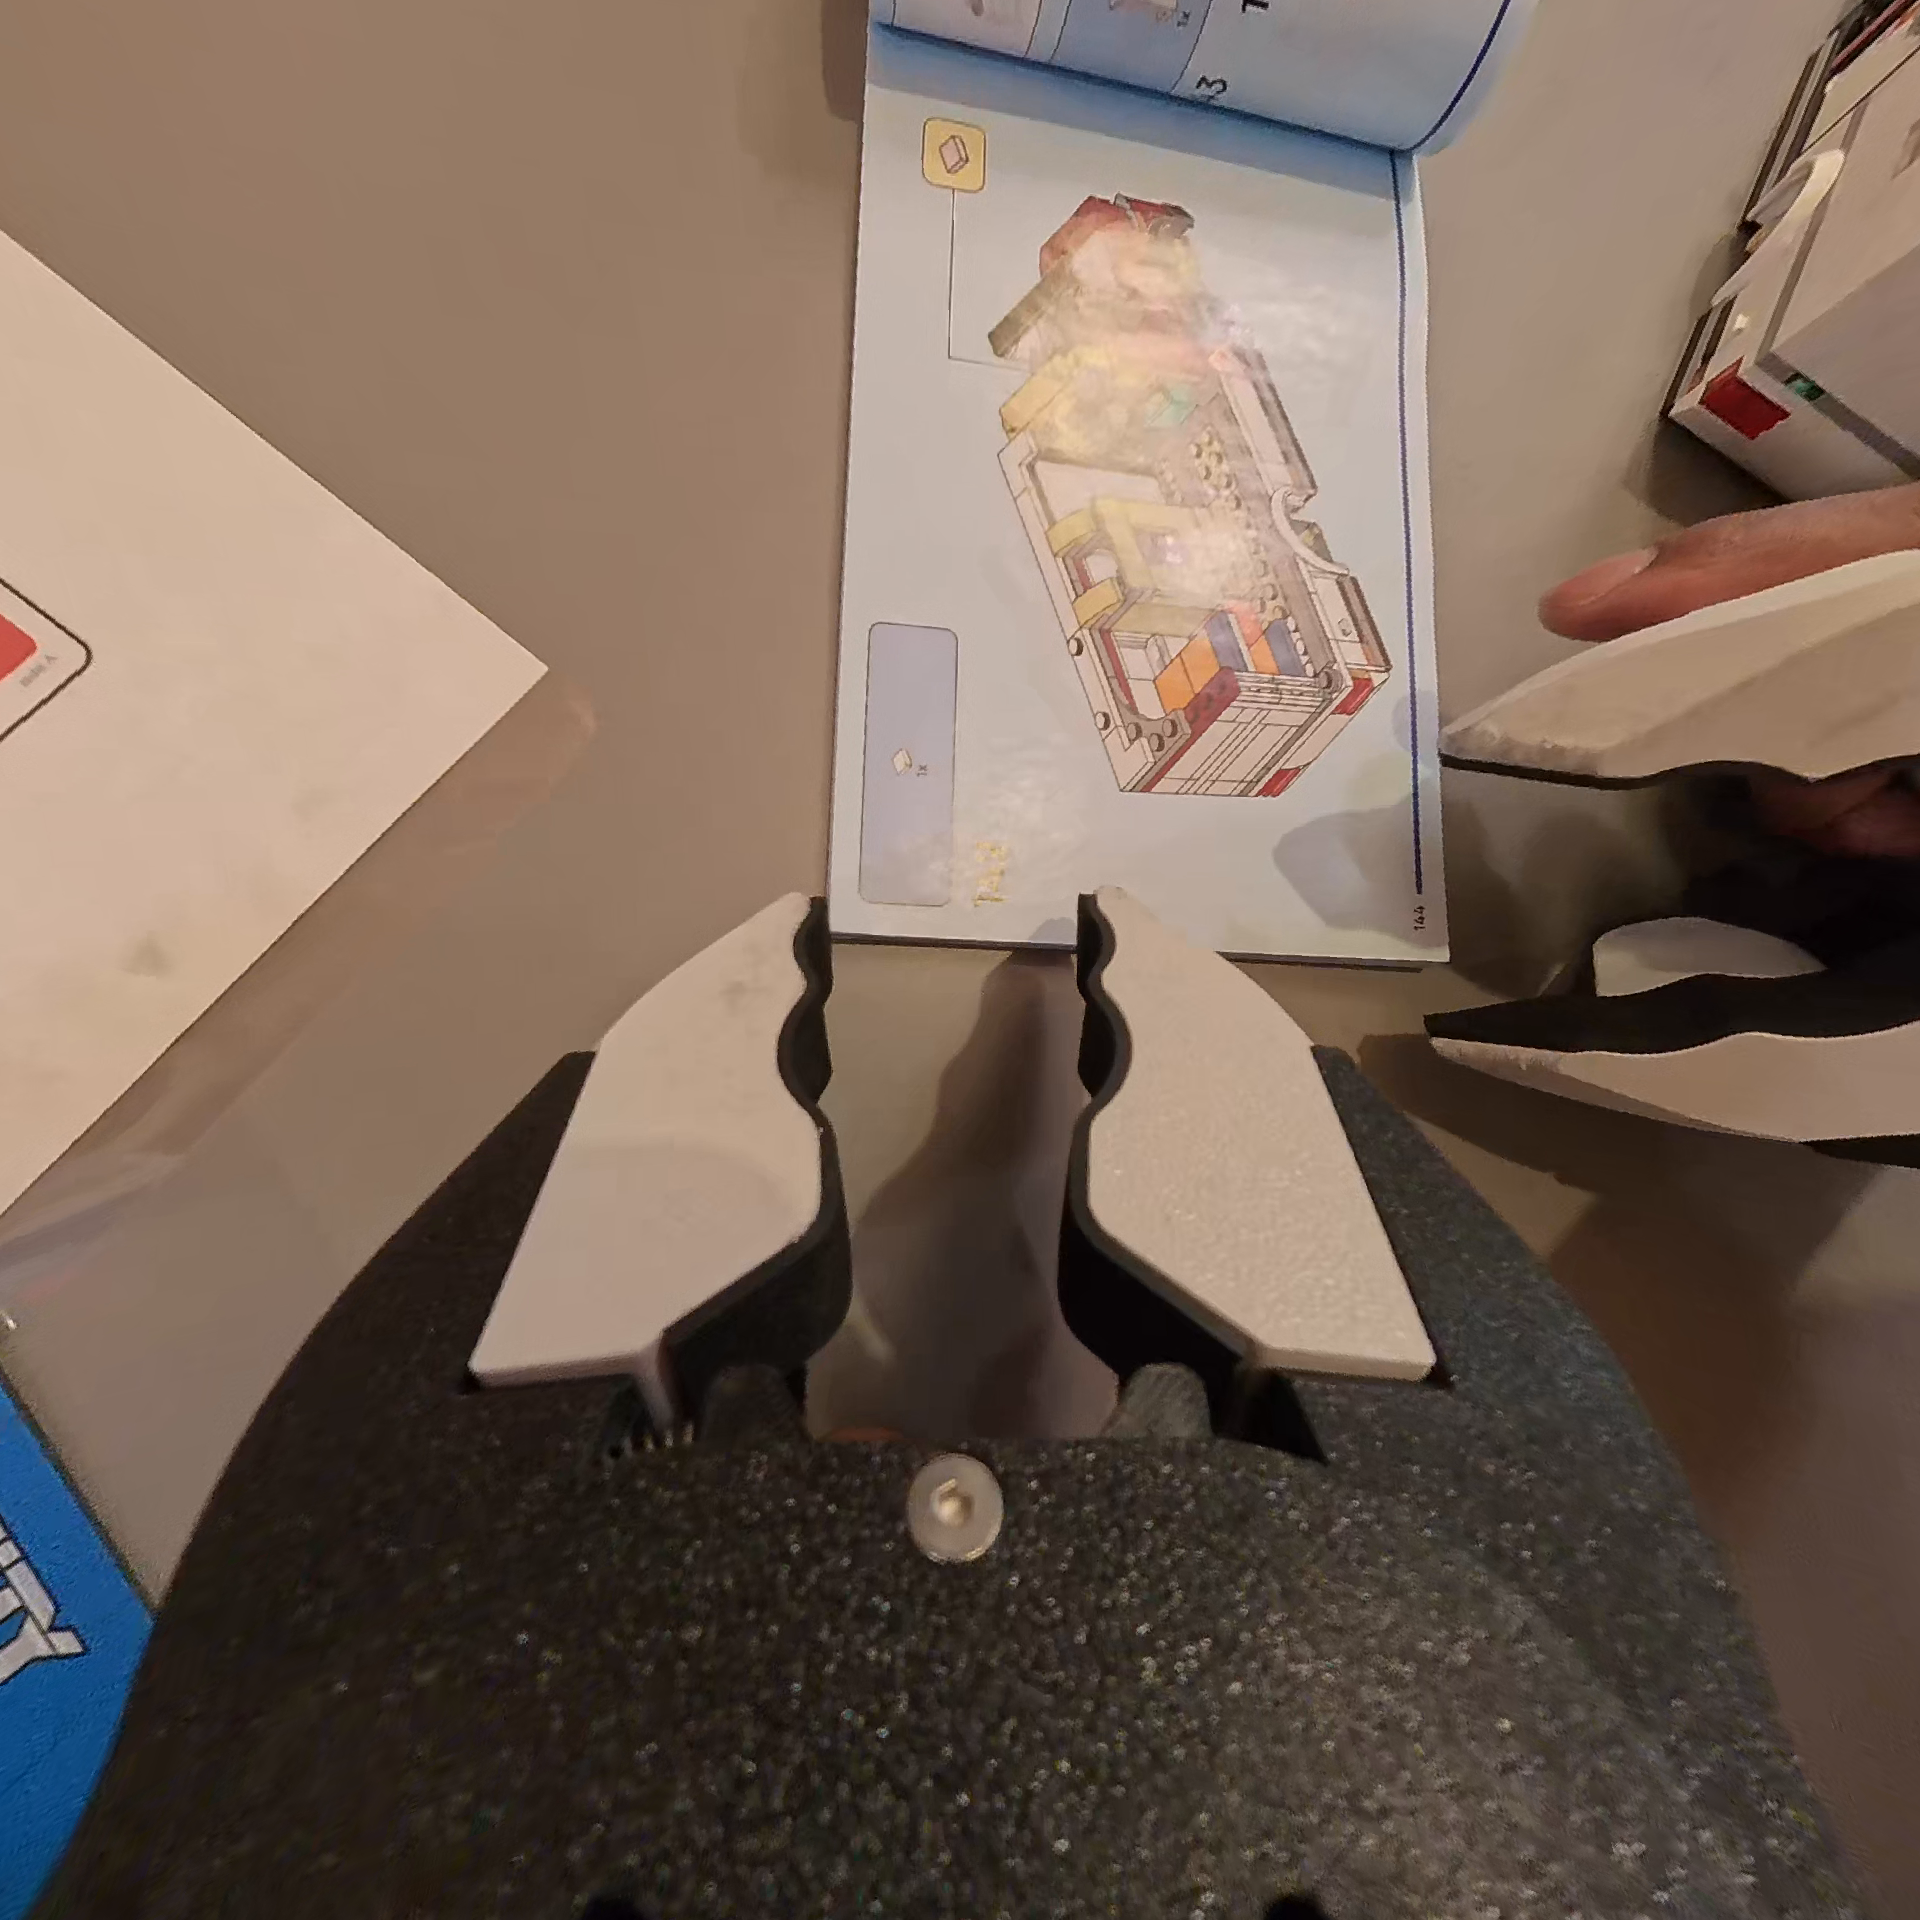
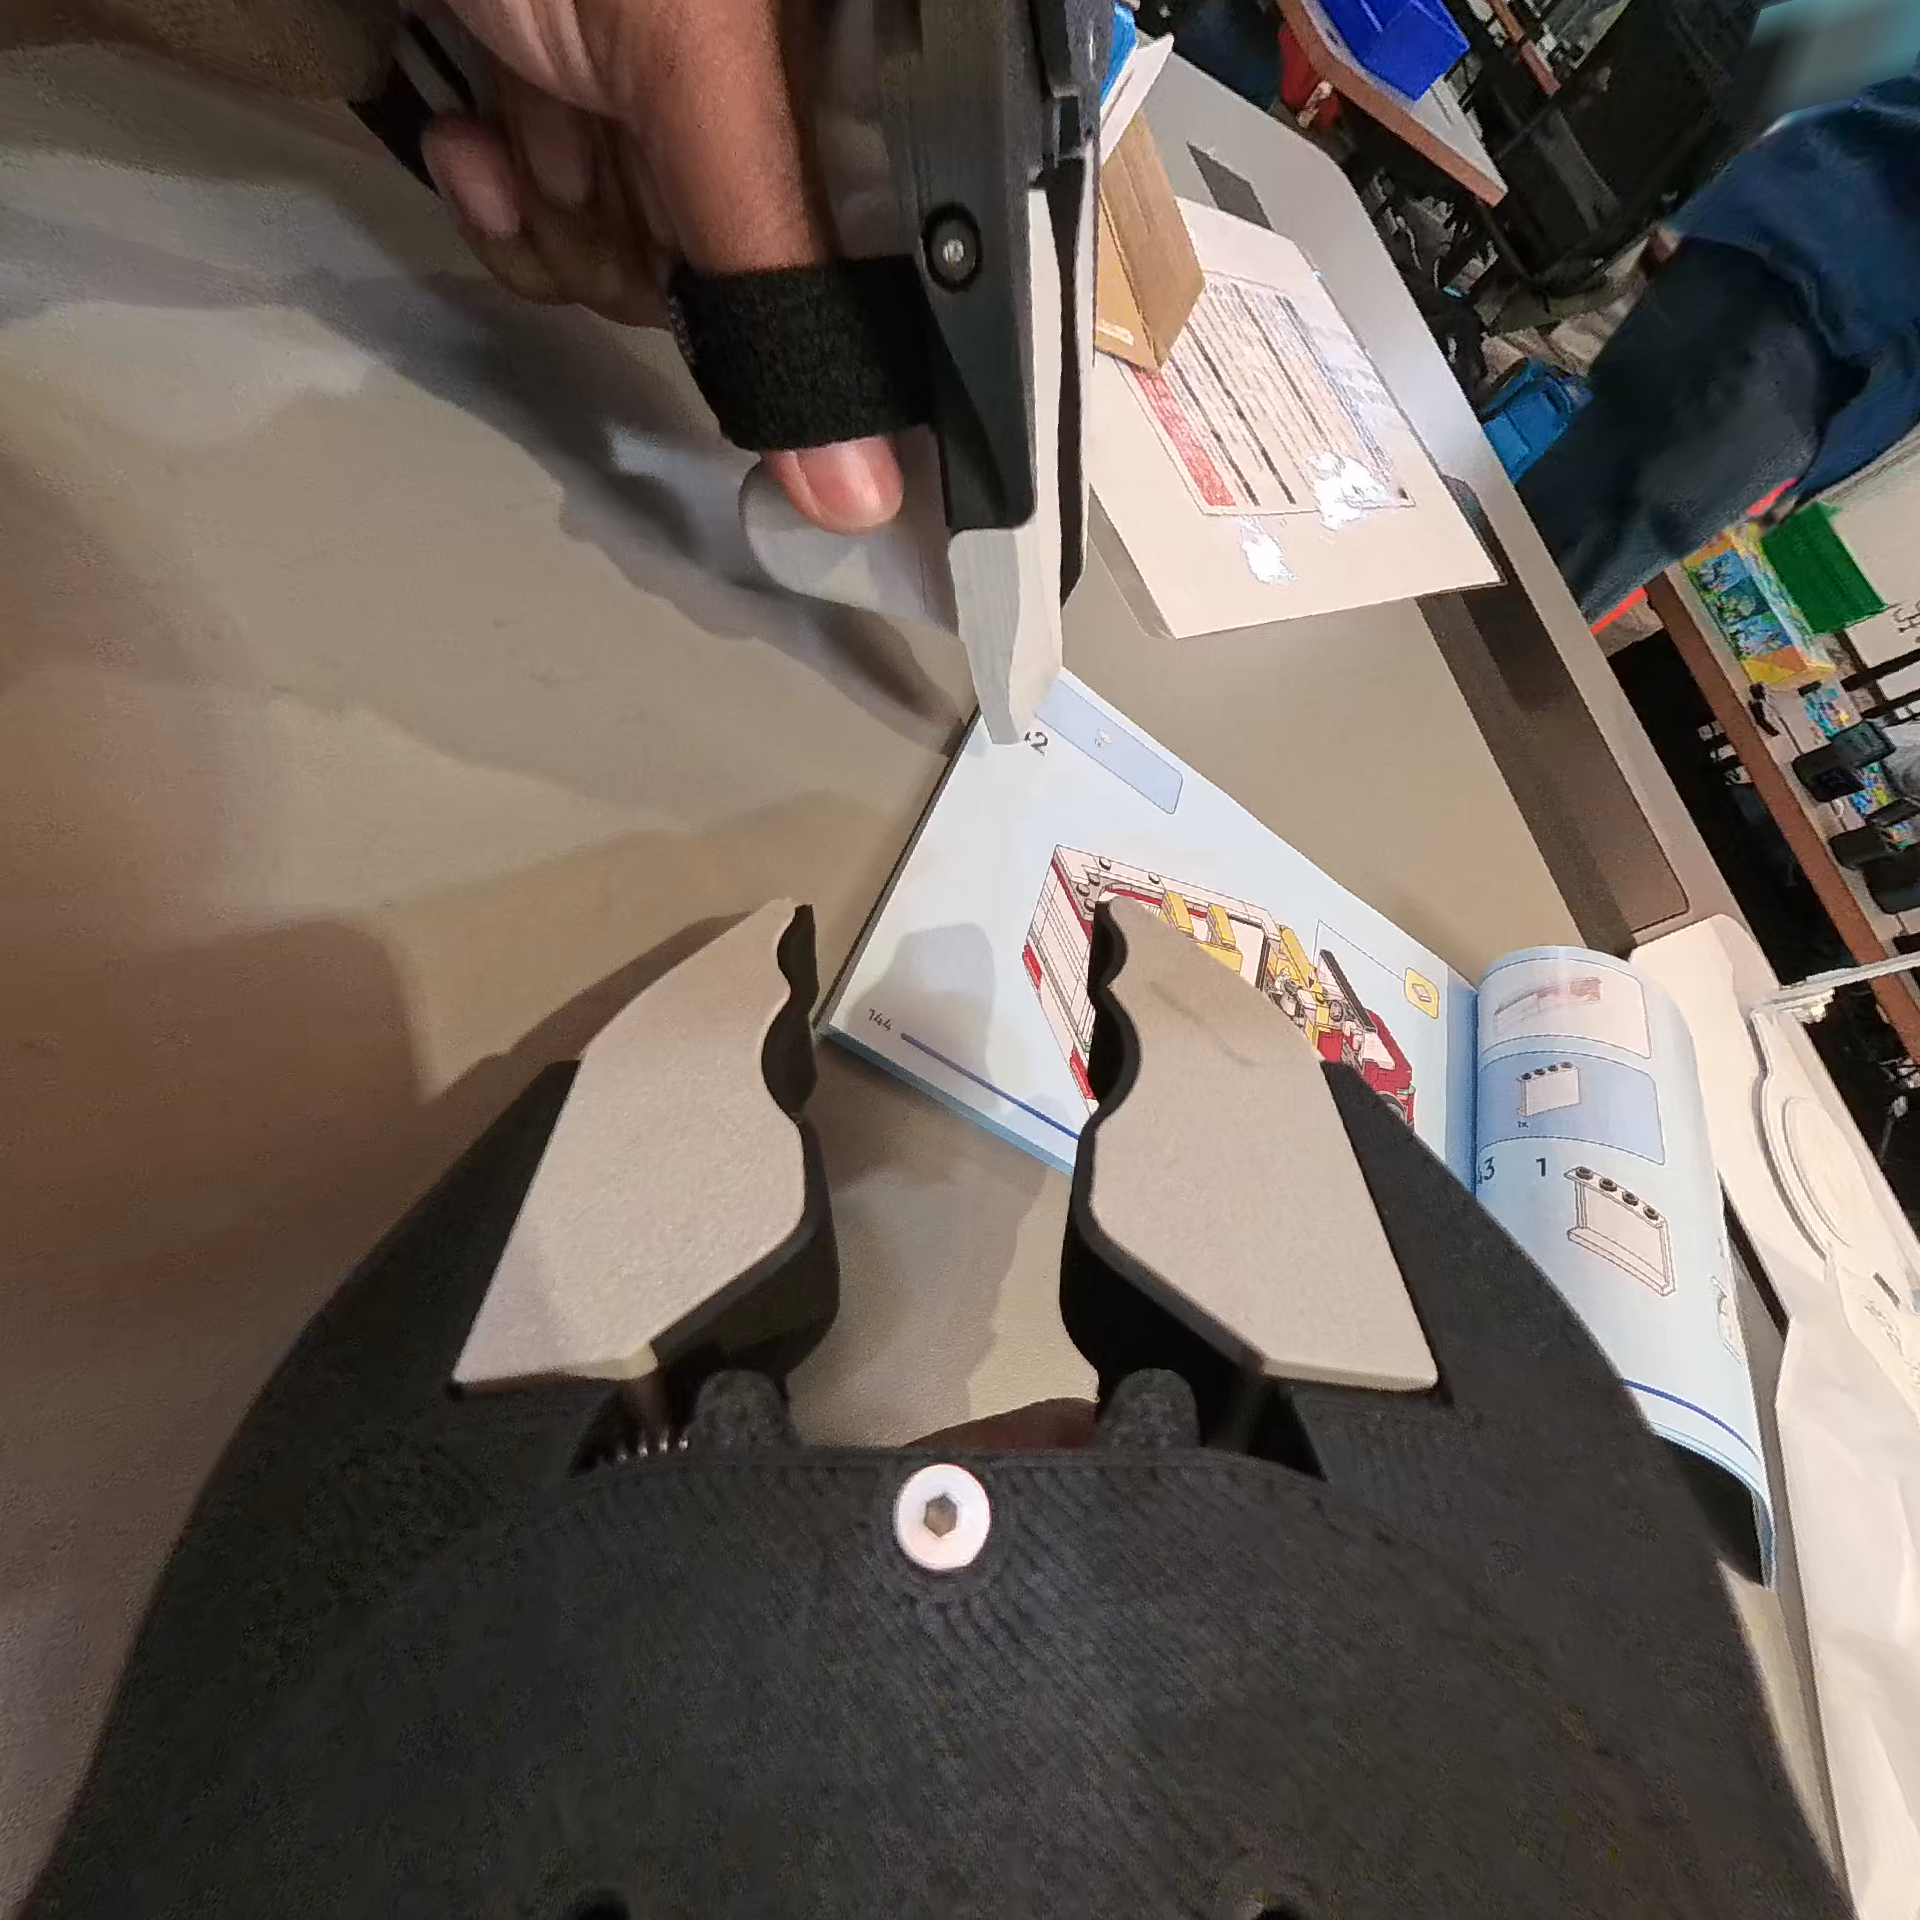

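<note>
Booklet open flat ahead of my claws

The pale-blue instruction booklet (image 1: 1132, 540) lies open on the grey-brown table (image 1: 644, 416), a brick-model drawing facing up, far pages curling, its near edge just beyond my left fingertips.

Around you on the grey-brown table (image 1: 644, 312), there's an open instruction booklet (image 1: 1143, 540) lying flat, a white sheet (image 1: 208, 644) off to one side, and a blue box corner (image 1: 52, 1662). A white brick-built model (image 1: 1808, 343) sits beyond. Further off, a cardboard box (image 2: 1143, 260) rests on a printed sheet (image 2: 1299, 468).

both claws (image 1: 951, 925) (image 2: 951, 930) agape (nothing gripped)
</note>
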{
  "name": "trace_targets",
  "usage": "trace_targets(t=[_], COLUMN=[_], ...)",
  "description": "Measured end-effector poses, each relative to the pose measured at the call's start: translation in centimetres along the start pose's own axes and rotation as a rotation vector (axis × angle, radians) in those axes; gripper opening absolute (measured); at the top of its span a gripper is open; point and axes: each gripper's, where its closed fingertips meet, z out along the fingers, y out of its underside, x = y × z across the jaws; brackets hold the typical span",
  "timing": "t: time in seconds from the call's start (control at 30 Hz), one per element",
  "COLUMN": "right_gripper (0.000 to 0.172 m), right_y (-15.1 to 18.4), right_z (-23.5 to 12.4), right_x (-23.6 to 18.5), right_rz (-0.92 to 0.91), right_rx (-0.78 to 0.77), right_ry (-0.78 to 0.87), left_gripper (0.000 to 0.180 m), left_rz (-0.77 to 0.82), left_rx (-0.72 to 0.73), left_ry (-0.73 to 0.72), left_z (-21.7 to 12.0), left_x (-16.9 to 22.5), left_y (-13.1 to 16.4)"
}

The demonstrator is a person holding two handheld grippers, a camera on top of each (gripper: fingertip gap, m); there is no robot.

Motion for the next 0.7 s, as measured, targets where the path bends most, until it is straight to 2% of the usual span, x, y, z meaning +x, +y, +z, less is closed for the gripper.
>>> trace_targets(t=[0.47, 0.7], right_gripper=[0.05, 0.05], right_y=[0.07, 0.09], right_z=[0.12, 0.16], right_x=[-0.06, -0.03], right_rz=[-0.019, -0.022], right_rx=[-0.007, -0.009], right_ry=[0.006, 0.007], left_gripper=[0.044, 0.031], left_rz=[0.031, 0.003], left_rx=[-0.005, 0.049], left_ry=[-0.018, -0.003], left_z=[0.03, -0.5], left_x=[0.11, -0.01], left_y=[-0.06, -0.77])
